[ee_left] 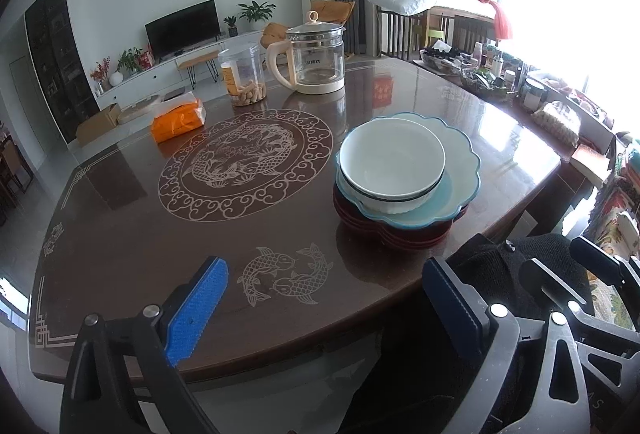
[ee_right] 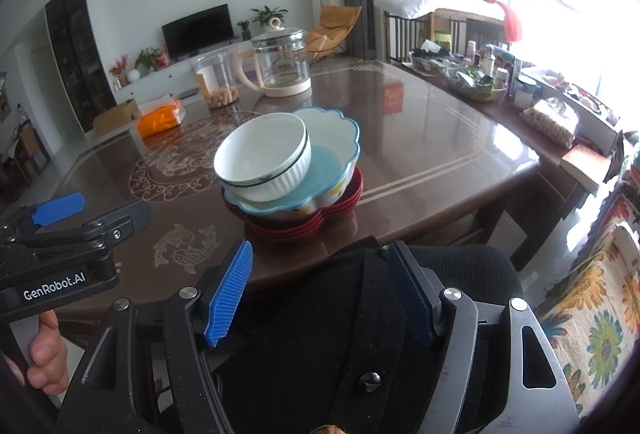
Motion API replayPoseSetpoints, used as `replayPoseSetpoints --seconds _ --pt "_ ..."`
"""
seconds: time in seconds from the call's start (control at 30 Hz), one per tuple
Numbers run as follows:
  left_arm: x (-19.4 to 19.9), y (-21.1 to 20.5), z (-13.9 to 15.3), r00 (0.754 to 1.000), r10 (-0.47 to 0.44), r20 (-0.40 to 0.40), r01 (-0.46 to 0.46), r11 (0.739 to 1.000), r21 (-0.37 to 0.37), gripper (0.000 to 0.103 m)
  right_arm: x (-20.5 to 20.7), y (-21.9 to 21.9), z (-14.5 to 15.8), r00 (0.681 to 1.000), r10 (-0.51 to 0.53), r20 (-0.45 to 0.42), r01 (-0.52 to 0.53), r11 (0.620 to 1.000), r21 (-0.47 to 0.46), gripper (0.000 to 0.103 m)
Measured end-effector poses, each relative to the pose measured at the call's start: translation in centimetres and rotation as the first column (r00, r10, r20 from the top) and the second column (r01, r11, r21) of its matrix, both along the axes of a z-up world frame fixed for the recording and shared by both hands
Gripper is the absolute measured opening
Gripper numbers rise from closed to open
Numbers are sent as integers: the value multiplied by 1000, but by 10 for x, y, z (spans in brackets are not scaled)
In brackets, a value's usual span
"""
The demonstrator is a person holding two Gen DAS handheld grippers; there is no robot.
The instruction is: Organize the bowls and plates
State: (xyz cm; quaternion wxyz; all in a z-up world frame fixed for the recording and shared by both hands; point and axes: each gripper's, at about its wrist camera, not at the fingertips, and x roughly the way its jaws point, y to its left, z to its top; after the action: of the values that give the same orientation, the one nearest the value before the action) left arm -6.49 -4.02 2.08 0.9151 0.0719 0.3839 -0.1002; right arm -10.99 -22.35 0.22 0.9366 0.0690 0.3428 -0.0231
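Observation:
A white ribbed bowl point(ee_left: 392, 164) point(ee_right: 264, 158) sits tilted inside a scalloped blue bowl point(ee_left: 460, 170) point(ee_right: 336, 138). Both rest on a stack of dark red plates point(ee_left: 400, 234) point(ee_right: 296, 226) near the table's front right edge. My left gripper point(ee_left: 324, 276) hangs open above the table's near edge, left of and nearer than the stack, its blue pads wide apart with nothing between them. My right gripper point(ee_right: 320, 264) is open too, pulled back off the table over a black sleeve. In the right wrist view, the left gripper point(ee_right: 68, 214) shows at the left with a hand on it.
On the brown patterned table point(ee_left: 240, 170) stand a glass kettle point(ee_left: 316, 54), a clear jar point(ee_left: 244, 74) and an orange tissue pack point(ee_left: 178, 118) at the far side. Bottles and baskets point(ee_left: 496, 70) crowd a side table on the right. A floral cushion point(ee_right: 596, 314) lies at right.

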Motion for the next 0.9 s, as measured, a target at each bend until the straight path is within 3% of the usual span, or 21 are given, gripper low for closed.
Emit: replayPoseSetpoints --seconds 0.27,0.4,0.6,0.9 --pt "6 10 -14 994 36 -108 -39 999 -23 97 -3 3 4 999 -48 -8 47 997 -68 74" --pt "2 12 -15 996 25 -81 -27 999 -25 97 -6 1 5 997 -72 3 72 994 -82 74" --pt "-4 23 -11 997 8 -80 -15 995 -94 97 -5 1 -2 997 -74 -1 74 994 -77 75" --pt "-13 38 -10 997 26 -69 -33 994 -101 97 -21 0 -2 996 -93 11 94 992 -90 75"
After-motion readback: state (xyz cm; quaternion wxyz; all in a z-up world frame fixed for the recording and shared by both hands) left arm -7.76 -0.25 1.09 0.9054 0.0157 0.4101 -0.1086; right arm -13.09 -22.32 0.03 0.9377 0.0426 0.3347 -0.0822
